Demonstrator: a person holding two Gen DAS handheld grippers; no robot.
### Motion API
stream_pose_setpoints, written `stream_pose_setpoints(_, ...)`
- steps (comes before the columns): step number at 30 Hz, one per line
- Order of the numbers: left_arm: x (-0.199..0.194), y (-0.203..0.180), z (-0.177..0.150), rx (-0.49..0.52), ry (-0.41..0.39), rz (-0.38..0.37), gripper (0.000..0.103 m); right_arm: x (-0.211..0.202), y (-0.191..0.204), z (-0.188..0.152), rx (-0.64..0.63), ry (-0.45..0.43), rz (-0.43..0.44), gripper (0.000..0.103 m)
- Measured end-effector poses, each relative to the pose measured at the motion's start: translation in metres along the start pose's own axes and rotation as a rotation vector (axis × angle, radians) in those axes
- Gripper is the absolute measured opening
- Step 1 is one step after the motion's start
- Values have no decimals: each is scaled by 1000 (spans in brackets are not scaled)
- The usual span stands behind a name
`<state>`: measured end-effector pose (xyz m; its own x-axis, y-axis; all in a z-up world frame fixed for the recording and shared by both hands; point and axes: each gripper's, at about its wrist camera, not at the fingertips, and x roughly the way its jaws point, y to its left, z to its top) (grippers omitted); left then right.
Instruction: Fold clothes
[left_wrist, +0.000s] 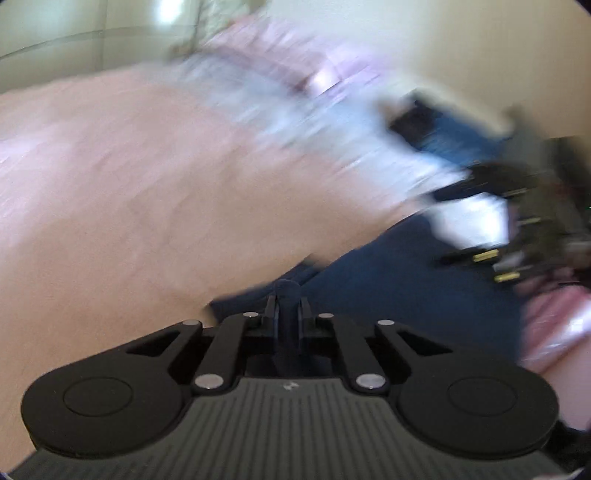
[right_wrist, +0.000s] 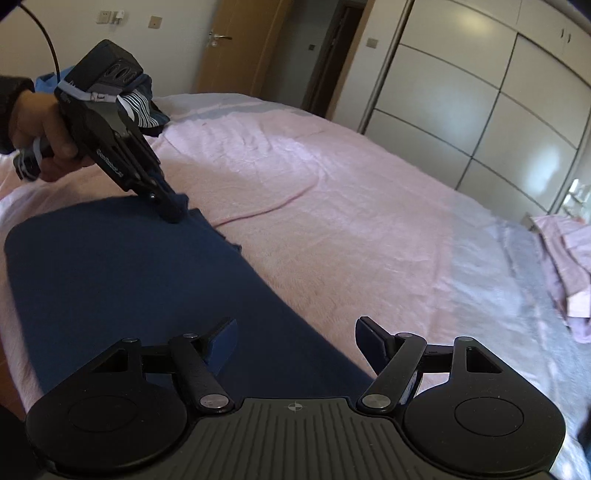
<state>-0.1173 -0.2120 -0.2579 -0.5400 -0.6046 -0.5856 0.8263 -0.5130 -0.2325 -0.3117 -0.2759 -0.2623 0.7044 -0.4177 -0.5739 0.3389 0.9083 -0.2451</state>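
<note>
A navy blue garment (right_wrist: 122, 280) lies flat on the pink bedspread (right_wrist: 332, 206). My left gripper (right_wrist: 173, 210) is shut on the garment's far corner, which bunches between its fingers; in the blurred left wrist view the left gripper (left_wrist: 289, 295) pinches the navy cloth (left_wrist: 388, 295). My right gripper (right_wrist: 295, 339) is open and empty, hovering over the garment's near edge. It shows at the right of the left wrist view (left_wrist: 517, 236).
A pile of pink and lilac clothes (right_wrist: 569, 266) lies at the bed's right side. Striped and blue clothes (right_wrist: 144, 107) sit behind the left gripper. A white wardrobe (right_wrist: 480, 92) and a wooden door (right_wrist: 236, 44) stand beyond the bed.
</note>
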Motion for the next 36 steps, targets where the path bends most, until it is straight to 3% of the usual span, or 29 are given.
stream_pose_setpoints(1, -5, 0, 2, 19, -39, -56, 5, 5, -3, 3, 9, -8, 27, 73)
stream_pose_setpoints(5, -3, 8, -3, 62, 7, -9, 5, 22, -5, 21, 22, -36, 173, 73)
stream_pose_setpoints(8, -11, 9, -16, 66, -18, -11, 5, 47, -6, 41, 21, -33, 317, 73)
stream_pose_setpoints(10, -32, 6, -21, 82, -127, -97, 4, 66, -8, 53, 18, -22, 417, 73)
stream_pose_setpoints(12, -47, 4, -21, 97, -187, -168, 4, 81, -5, 66, -24, -14, 502, 73)
stream_pose_setpoints(15, -56, -5, -22, 169, -184, -193, 4, 95, -3, 79, -102, -10, 578, 73)
stream_pose_setpoints(17, -58, -8, -24, 188, -179, -198, 4, 107, -9, 84, -72, 22, 646, 73)
stream_pose_setpoints(18, -58, -10, -25, 189, -175, -195, 4, 113, -13, 86, -48, 40, 680, 67)
stream_pose_setpoints(19, -57, -9, -25, 188, -168, -172, 4, 118, -19, 85, -8, 62, 718, 53)
stream_pose_setpoints(20, -56, -9, -25, 187, -161, -148, 4, 119, -22, 83, 23, 72, 748, 27)
stream_pose_setpoints(22, -49, -6, -23, 170, -153, -97, 4, 107, -25, 78, 53, 80, 722, 11)
stream_pose_setpoints(24, -37, 1, -19, 137, -117, -14, 5, 92, -28, 79, 75, 76, 652, 5)
stream_pose_setpoints(28, -3, 14, -21, 74, -29, 69, 5, 86, -44, 89, 149, 89, 511, 4)
stream_pose_setpoints(32, 24, 31, -31, 24, 29, 99, 7, 122, -30, 78, 97, 211, 432, 4)
stream_pose_setpoints(35, 11, 28, -30, 31, -55, 79, 7, 123, -35, 67, 164, 204, 426, 4)
stream_pose_setpoints(36, 13, 29, -31, 23, -44, 83, 7, 117, -38, 65, 177, 188, 420, 4)
